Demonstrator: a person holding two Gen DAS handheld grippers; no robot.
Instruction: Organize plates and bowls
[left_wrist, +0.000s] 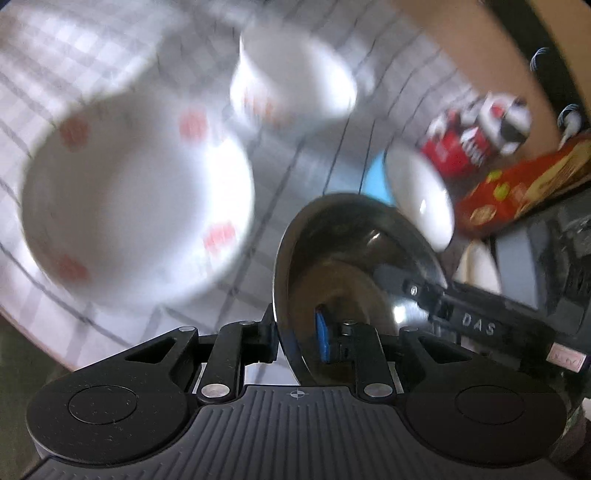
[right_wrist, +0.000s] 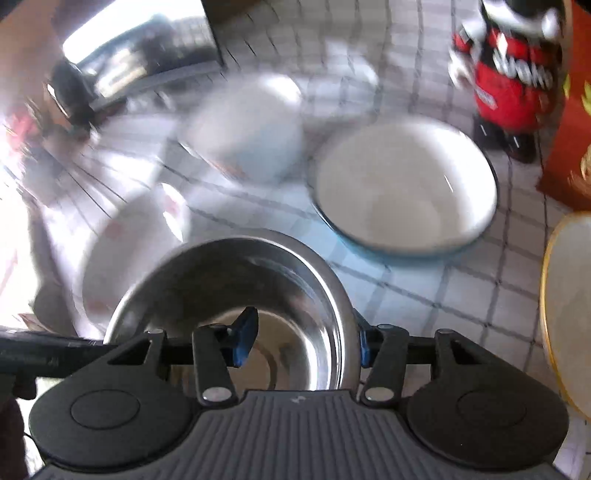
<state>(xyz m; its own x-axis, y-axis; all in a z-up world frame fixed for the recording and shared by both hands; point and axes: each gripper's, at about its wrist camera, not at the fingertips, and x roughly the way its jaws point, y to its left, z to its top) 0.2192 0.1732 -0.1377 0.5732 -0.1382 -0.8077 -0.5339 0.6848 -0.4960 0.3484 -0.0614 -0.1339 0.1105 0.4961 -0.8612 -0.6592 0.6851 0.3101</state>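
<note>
Both grippers grip one steel bowl by its rim, held above the checked tablecloth. My left gripper is shut on the rim's left side; the bowl stands tilted on edge in that view. My right gripper is shut on the bowl's right rim, one blue pad inside it. A large white bowl with red marks lies left, also in the right wrist view. A smaller white bowl sits behind it. A white bowl with blue outside sits to the right.
A red and black toy figure stands at the far right next to a red box. A gold-rimmed plate is at the right edge. A dark appliance stands at the back left. The checked tablecloth covers the table.
</note>
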